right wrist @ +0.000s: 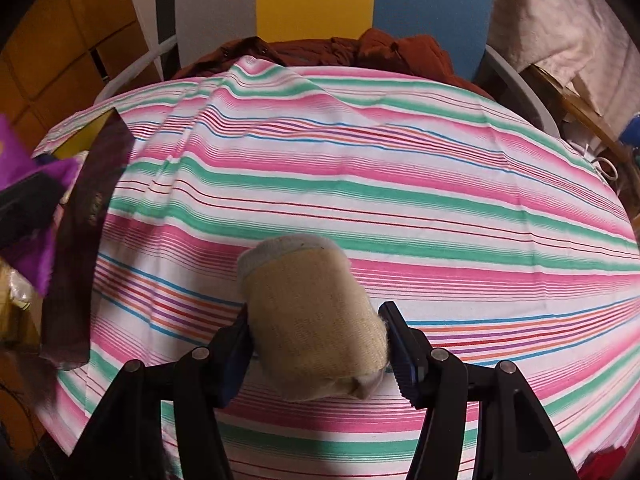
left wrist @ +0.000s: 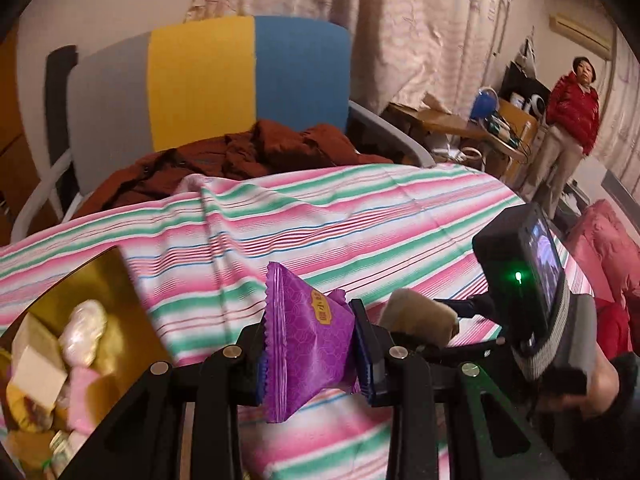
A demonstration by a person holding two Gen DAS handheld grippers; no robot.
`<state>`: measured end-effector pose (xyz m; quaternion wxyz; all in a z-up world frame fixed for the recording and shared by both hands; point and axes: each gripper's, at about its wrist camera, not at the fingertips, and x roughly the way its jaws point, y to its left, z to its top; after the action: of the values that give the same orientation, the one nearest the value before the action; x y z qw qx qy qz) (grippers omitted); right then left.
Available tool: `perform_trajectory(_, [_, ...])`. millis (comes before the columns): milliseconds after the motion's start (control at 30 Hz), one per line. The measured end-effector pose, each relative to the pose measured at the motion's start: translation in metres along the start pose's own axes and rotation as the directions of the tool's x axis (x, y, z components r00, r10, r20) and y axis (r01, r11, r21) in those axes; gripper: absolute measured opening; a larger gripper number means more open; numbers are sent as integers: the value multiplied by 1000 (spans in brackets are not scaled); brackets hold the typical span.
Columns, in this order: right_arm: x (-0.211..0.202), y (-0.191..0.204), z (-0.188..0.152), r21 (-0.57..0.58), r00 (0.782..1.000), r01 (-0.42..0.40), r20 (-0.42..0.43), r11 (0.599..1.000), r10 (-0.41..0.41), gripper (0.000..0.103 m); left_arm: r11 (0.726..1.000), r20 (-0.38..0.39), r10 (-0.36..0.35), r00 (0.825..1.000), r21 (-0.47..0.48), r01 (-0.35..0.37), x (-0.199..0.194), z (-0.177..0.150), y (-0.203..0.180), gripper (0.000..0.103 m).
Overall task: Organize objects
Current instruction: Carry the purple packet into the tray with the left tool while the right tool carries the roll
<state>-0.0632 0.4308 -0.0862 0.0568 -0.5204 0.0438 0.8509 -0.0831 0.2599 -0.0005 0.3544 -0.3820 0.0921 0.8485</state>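
— How far had they got with the tidying when you looked in?

— Partway, I'd say. The gold-lined box [left wrist: 102, 280] at the left edge of the striped tablecloth [left wrist: 360, 216] already held a heap of wrapped snacks [left wrist: 82, 330], pale and pink ones, so some sorting looked done.

— And the tools?

— Both were loaded. The left gripper [left wrist: 310, 350] was clamped on a purple snack packet [left wrist: 308, 344], held up off the cloth just beside the box. The right gripper [right wrist: 314, 334] had its jaws pressed against a rolled beige sock [right wrist: 308, 312], over the near middle of the table.

— So what was left?

— The packet wasn't in the box yet; I judged it was headed there, being so near. The sock I couldn't place, since nothing on the table looked meant for it. Otherwise the cloth was bare. A brown jacket [left wrist: 240, 160] lay crumpled on the chair [left wrist: 248, 76] behind, whether part of the job I couldn't say.
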Motion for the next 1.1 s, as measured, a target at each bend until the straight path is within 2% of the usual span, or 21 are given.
perform_trajectory(233, [-11,11,-1,-23,999,-30,43,999,31,61,996,47,67,997,-55,-65,-44,-21,31,33])
perform_trajectory(367, [-14,16,-3,-41,998,-31,51,999,33,61,987,56,109,992,-127,-101,-66,-34,59,33])
perform_trajectory(533, [-15,21,-4,-54,998,-31,53,998,34,61,960,51,170,984,-234,-154,-92,-63,99,33])
perform_trajectory(733, [-25,35,-2,-58,995,-67,68,996,71,61,920,33,227,973,-334,-203,-118,-99,134,33])
perform_trajectory(933, [-49,84,3,-98,981,-144,115,985,155,61,886,12,254,967,-403,-228,-131,-132,153,33])
perform_trajectory(1100, [-69,141,14,-164,952,-234,159,958,260,61,883,6,263,965,-404,-238,-131,-142,154,33])
